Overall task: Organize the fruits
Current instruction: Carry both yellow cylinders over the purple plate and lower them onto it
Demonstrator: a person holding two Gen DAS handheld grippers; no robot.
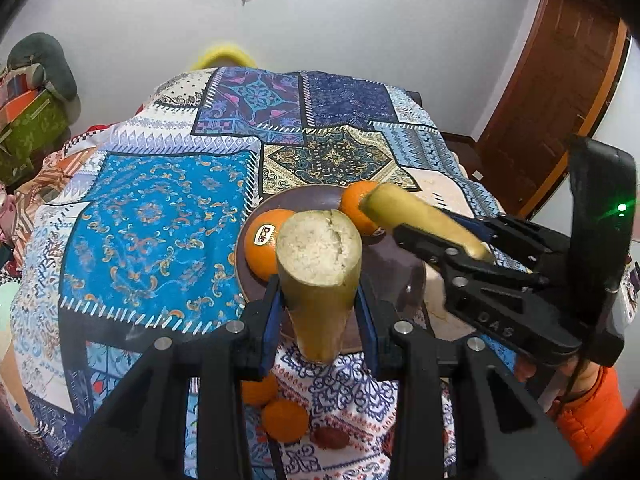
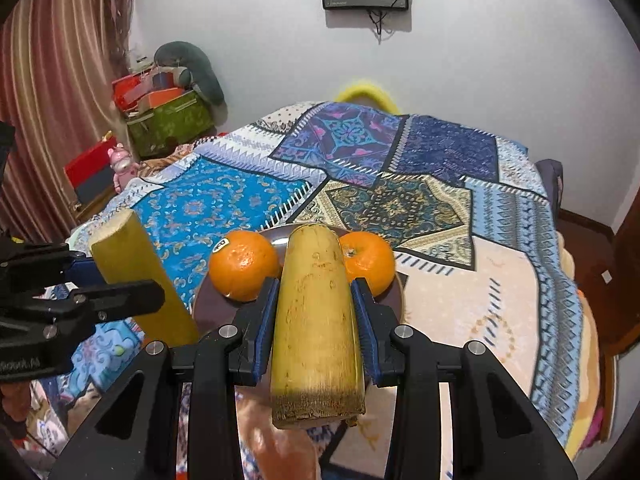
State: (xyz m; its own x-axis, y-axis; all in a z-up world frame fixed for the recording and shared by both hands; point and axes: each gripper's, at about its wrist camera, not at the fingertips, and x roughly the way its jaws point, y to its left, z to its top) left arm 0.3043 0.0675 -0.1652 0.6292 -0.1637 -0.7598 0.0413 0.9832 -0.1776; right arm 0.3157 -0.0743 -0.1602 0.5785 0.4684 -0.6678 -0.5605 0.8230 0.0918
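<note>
A round sticker on the left orange in the plate read "Dole". Raised letters "DAS" stood on the black body of the right claw. The wall screen's small caption was too small to read.

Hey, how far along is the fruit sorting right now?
Done: two oranges sit on the brown plate. In hand: the left gripper and right gripper each clamp a yellow-green cane piece over it. Left: two small oranges and a dark red fruit on the cloth.
</note>
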